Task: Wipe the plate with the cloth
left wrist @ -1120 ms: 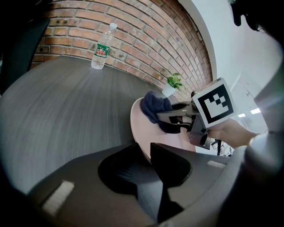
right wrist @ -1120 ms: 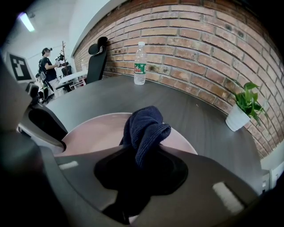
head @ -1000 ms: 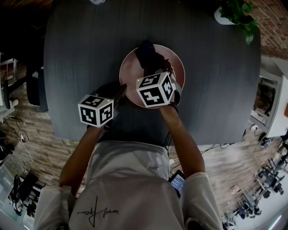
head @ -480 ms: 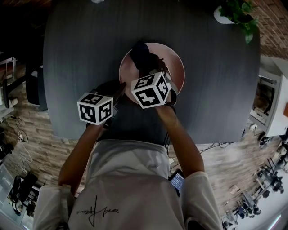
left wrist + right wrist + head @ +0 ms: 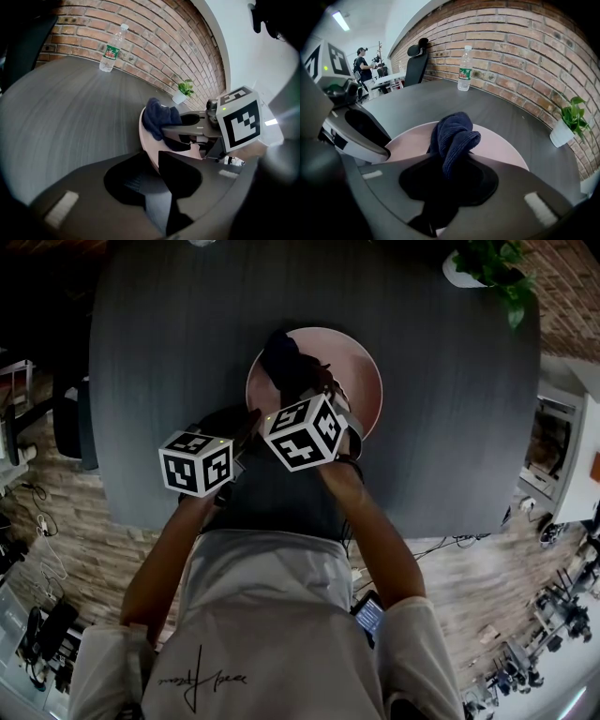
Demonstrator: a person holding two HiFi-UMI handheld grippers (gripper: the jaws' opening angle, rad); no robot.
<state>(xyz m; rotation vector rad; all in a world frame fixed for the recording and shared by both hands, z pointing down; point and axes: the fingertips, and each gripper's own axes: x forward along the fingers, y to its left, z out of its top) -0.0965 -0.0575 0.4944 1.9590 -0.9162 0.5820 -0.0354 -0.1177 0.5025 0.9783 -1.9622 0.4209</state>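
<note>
Gripping the dark blue cloth, my right tongs are clamped on its bunched lower end. The rest of the cloth bulges up and forward past the jaws, over the pink plate. My left tongs sit just beside them, jaws closed on the plate's near left rim. From the head view, the cloth covers the plate's left part and the right part is bare. The plate lies flat on the dark grey surface, nearer my edge than the far one. Well beyond it, a clear bottle stands upright by the brick wall, and a potted plant stands at the far right corner.
</note>
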